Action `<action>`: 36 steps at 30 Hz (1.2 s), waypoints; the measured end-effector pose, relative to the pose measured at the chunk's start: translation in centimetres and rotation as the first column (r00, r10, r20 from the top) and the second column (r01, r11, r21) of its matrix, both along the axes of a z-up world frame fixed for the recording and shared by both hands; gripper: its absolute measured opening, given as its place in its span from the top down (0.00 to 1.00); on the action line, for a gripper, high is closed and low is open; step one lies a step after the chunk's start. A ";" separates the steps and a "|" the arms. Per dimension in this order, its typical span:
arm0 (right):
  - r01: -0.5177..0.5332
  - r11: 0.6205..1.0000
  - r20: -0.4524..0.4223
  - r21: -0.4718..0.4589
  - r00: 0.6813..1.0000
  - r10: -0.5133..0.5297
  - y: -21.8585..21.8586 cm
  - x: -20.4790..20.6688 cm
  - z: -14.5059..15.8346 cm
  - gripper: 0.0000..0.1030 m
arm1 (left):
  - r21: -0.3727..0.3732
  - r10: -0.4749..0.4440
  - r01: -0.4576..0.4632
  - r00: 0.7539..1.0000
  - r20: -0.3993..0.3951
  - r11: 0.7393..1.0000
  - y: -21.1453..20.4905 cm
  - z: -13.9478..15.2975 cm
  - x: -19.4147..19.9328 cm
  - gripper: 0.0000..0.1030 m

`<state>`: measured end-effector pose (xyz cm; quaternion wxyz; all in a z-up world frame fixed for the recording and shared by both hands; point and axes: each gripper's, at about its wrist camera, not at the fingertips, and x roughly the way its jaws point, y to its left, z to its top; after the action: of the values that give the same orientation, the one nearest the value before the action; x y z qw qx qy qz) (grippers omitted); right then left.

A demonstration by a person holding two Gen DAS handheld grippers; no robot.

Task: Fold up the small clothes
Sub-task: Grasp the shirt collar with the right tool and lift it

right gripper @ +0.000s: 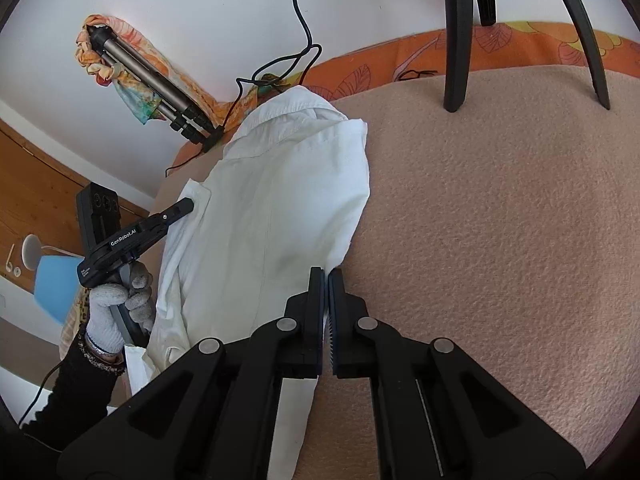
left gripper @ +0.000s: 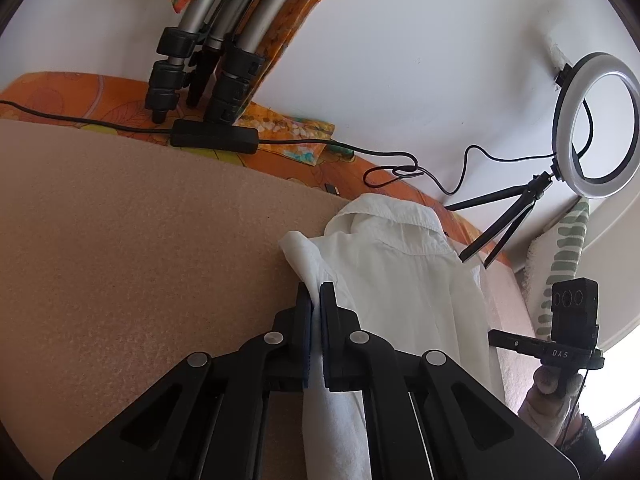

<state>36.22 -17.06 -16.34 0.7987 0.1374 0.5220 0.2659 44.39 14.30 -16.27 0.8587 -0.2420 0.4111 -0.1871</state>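
Observation:
A small white collared shirt (left gripper: 404, 280) lies back-up on the beige blanket, collar at the far end; it also shows in the right wrist view (right gripper: 272, 200). My left gripper (left gripper: 316, 300) is shut on the shirt's left side edge, with white cloth pinched between the pads. It shows from the side in the right wrist view (right gripper: 188, 205). My right gripper (right gripper: 326, 280) is shut at the shirt's right lower edge; cloth passes under the jaws, and I cannot tell whether it is pinched. Its body shows at the right in the left wrist view (left gripper: 568, 336).
A beige blanket (right gripper: 500, 240) covers the surface, with an orange patterned sheet (left gripper: 72, 96) along the far edge. A tripod (left gripper: 200, 60), a black cable box (left gripper: 214, 142), and a ring light on a small tripod (left gripper: 592, 120) stand near the wall.

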 end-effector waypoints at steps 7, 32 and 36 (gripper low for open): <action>0.067 0.997 0.033 0.045 0.997 -0.069 -0.6 2.5 1.3 0.54 | -0.070 -0.021 0.020 0.999 -0.023 0.997 0.5 0.1 1.2 0.63; -0.039 0.998 0.149 0.043 0.988 0.032 2.7 4.7 6.4 0.97 | -0.052 -0.072 0.080 0.988 0.139 0.995 -0.5 5.5 -0.7 0.97; -0.060 0.997 0.201 0.051 0.978 0.049 3.0 2.8 9.2 0.97 | -0.043 -0.076 0.086 0.979 0.189 0.995 -0.3 8.1 -2.7 0.97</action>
<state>39.04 -14.11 -7.11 0.8352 0.1185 0.4351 0.3148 41.64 13.96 -8.14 0.8788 -0.2282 0.3331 -0.2542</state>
